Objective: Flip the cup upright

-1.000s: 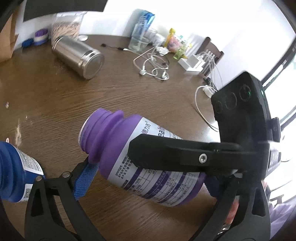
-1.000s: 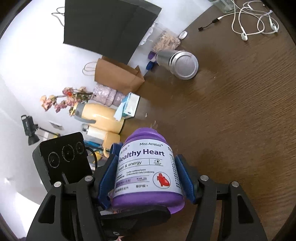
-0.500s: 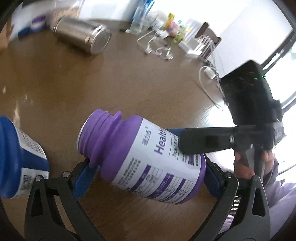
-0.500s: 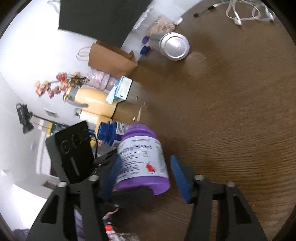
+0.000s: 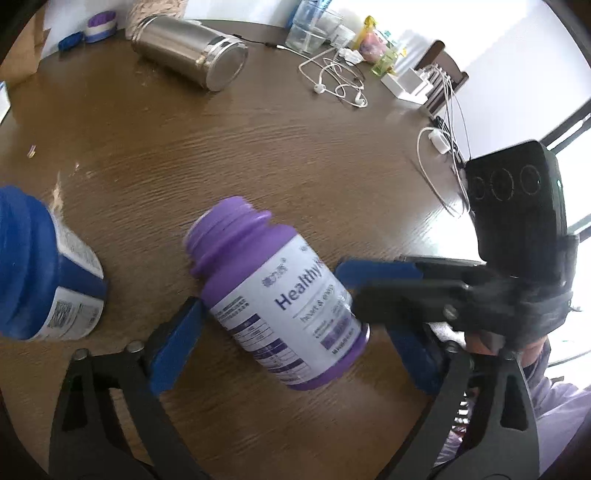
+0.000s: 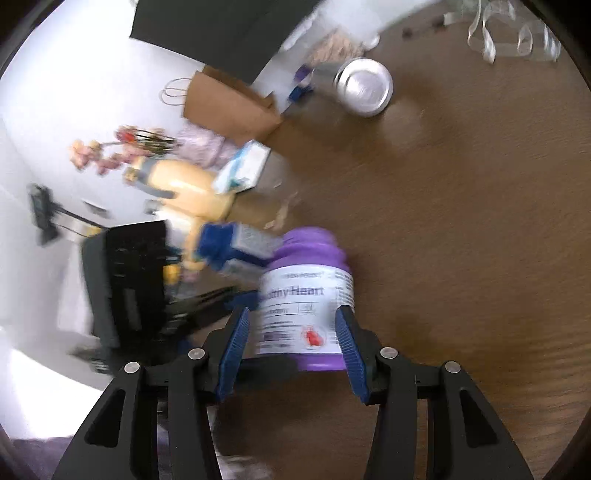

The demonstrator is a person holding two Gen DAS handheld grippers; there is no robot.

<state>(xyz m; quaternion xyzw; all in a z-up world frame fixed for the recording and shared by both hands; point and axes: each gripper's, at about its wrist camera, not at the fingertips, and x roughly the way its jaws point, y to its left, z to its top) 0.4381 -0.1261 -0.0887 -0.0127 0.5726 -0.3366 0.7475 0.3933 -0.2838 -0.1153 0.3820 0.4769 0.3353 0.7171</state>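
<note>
Right now the purple supplement bottle [image 5: 280, 295], capless and labelled "Healthy Heart", stands on the brown wooden table [image 5: 295, 155] near its front edge, leaning in the left wrist view with its open neck up and away from the camera. The left gripper [image 5: 291, 339] has its jaws spread apart: the blue pad on one side sits just beside the bottle's lower wall, while the other pad stands clear of it. The right gripper [image 6: 291, 350] comes in from the table's right side, its jaws also apart on either side of the bottle; the right wrist view is blurred, so whether either pad touches the label cannot be told, but a gap shows at the left pad.

Just beside the purple bottle, toward the table's left edge, a blue bottle [image 5: 40, 269] with a white label stands uncapped. A stainless steel tumbler [image 5: 192, 51] lies on its side well apart, near the far edge. White earphones [image 5: 338, 79] and a clear glass [image 5: 308, 29] sit toward the far right corner, and a brown paper bag [image 6: 225, 103] stands at the far left edge.
</note>
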